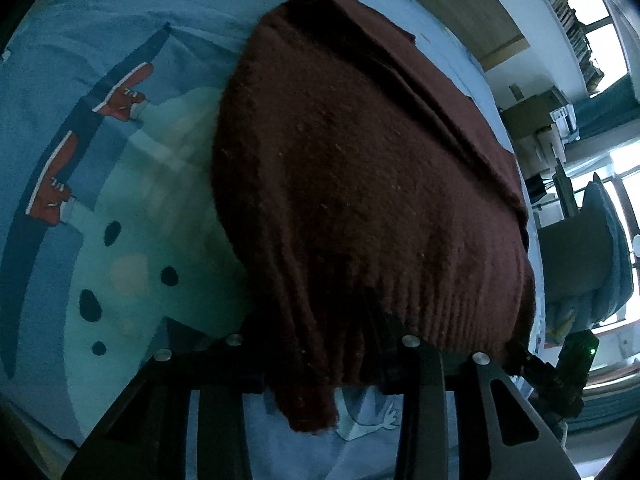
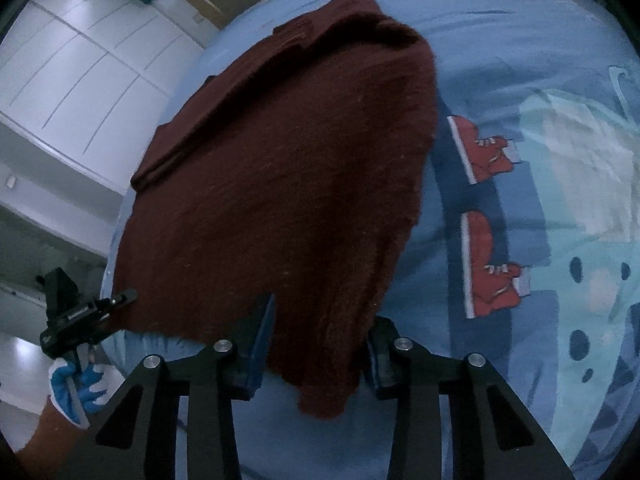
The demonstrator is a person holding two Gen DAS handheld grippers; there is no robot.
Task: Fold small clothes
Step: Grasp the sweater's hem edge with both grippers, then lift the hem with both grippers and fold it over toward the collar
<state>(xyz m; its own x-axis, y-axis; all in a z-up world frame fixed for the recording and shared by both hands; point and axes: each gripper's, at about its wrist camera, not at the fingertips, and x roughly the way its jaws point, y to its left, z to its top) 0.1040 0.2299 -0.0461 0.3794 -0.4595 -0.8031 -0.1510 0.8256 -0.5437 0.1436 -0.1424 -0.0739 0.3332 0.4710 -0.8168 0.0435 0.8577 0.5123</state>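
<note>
Notably, only your right wrist view shows the other tool: the left gripper (image 2: 120, 300) sits at the sweater's lower left corner, held by your hand in a blue-and-white glove (image 2: 82, 388), with white cabinet doors (image 2: 80, 64) beyond. Your left wrist view instead shows shelves and a bright window (image 1: 624, 184) off to the right.

The dark maroon knitted sweater (image 1: 360, 168) lies on the blue cartoon-print bedsheet (image 1: 100, 184), its long axis running away from you, with the ribbed hem nearest and a narrower end pointing far up the bed.

Both tools tilt steeply down at the near hem. Your left gripper (image 1: 332, 364) has its jaws narrowed around a bunch of hem, which drapes between them. Your right gripper (image 2: 316, 360) also stands narrow, with a hanging flap of sweater between its fingers (image 2: 260, 344); whether either pair of pads truly presses the cloth, you cannot tell.
</note>
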